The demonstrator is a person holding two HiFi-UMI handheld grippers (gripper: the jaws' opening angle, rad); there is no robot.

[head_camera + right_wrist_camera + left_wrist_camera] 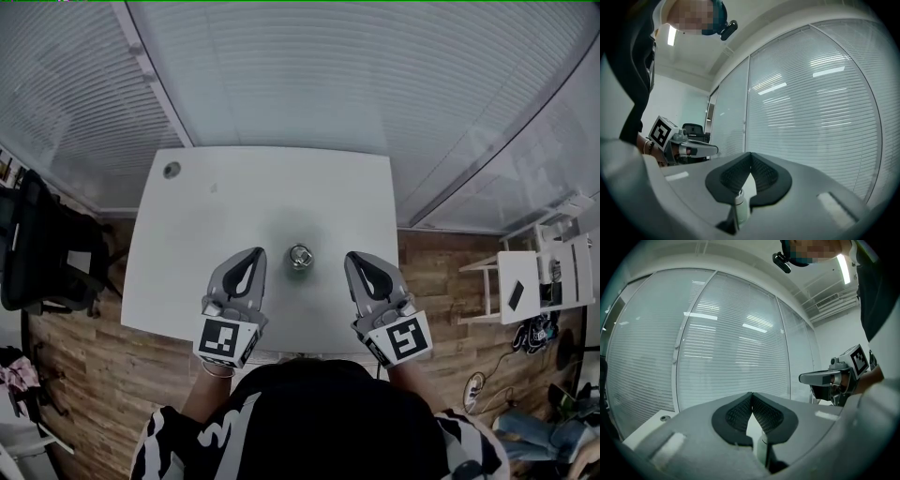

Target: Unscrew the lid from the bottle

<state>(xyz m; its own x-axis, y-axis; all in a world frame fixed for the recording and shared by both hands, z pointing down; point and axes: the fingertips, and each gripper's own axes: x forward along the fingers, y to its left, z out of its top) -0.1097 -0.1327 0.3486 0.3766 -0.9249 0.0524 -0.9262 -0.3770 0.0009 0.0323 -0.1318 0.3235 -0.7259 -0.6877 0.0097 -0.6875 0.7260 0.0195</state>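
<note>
Silvery bottle (pixel 300 256) stands upright, 3 o'clock of your left gripper (pixel 254 254), 9 o'clock of your right gripper (pixel 355 259), equally near; both sets of fingers closed, empty

My head camera looks steeply down on the table (pixel 234 197). Each gripper camera sits close behind its jaws, facing the blinds (pixel 731 357); both share the bottle (pixel 300 256). The left one catches my right gripper (pixel 802 377), the right one my left gripper (pixel 715 150)
</note>
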